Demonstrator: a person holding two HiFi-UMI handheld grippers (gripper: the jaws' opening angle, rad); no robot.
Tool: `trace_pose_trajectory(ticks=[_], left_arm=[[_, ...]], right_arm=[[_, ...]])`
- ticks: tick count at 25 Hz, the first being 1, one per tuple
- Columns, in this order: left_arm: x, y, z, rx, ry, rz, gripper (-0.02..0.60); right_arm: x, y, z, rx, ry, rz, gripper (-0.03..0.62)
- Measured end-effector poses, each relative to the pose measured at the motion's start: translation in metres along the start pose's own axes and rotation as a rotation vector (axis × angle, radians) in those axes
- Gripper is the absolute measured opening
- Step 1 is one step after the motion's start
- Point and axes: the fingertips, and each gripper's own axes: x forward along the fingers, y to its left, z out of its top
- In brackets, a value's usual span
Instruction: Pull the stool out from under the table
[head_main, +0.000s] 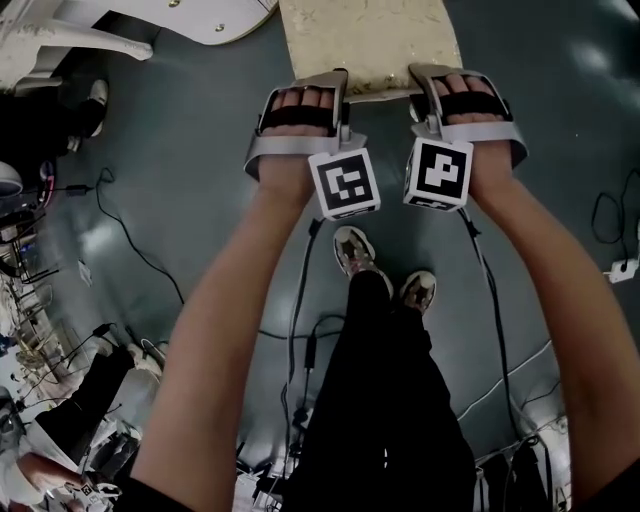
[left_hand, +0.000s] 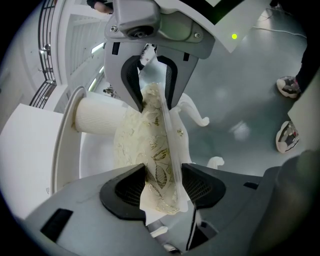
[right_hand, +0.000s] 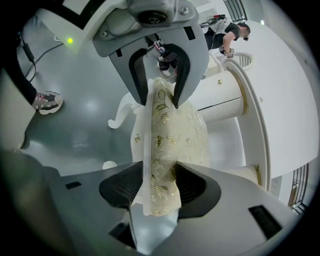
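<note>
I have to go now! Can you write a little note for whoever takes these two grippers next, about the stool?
Left gripper: shut on the near edge of the stool, on its cushioned seat.
Right gripper: shut on the same edge, beside the left one.
Table: white, off to the upper left in the head view.
Done: both grips are on; the seat's near part shows clear of the table.
Left: probably pull it fully out, then let go.

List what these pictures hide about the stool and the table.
Stool: far edge cut off by the head view's top edge; legs hidden there under its seat.
Table: only a sliver at the head view's top edge.
Left gripper, right gripper: head view hides their jaws' undersides.
</note>
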Motion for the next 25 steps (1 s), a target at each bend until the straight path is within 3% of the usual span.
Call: trace_pose_trajectory(ticks=[4, 8, 12, 16, 18, 21, 25], left_arm=[[-0.004, -0.011, 0.004, -0.024, -0.023, -0.035, 0.238], [-0.006, -0.013, -0.001, -0.017, 0.006, -0.049, 0.238], [-0.006, -0.019, 0.002, -0.043, 0.010, -0.066, 0.235], [-0.010, -0.018, -0.005, 0.035, 0.045, -0.060, 0.235], [-0.012, -0.020, -0.004, 0.023, 0.045, -0.068, 0.235], [-0.021, -0.028, -0.006, 0.084, 0.090, -0.026, 0.235], [-0.031, -0.043, -0.003, 0.088, 0.137, -0.015, 0.232]], right_arm=[[-0.005, 0.003, 0.004, 0.020, 0.000, -0.003, 0.206], [-0.004, 0.006, 0.004, -0.004, 0.014, 0.019, 0.206], [-0.007, -0.003, 0.014, 0.086, -0.032, -0.001, 0.206], [-0.012, 0.001, 0.014, 0.084, -0.044, 0.020, 0.206], [-0.014, 0.002, 0.014, 0.084, -0.043, 0.015, 0.206], [-0.023, 0.016, 0.014, 0.095, -0.031, 0.003, 0.206], [-0.032, 0.036, 0.013, 0.102, -0.034, 0.010, 0.206]])
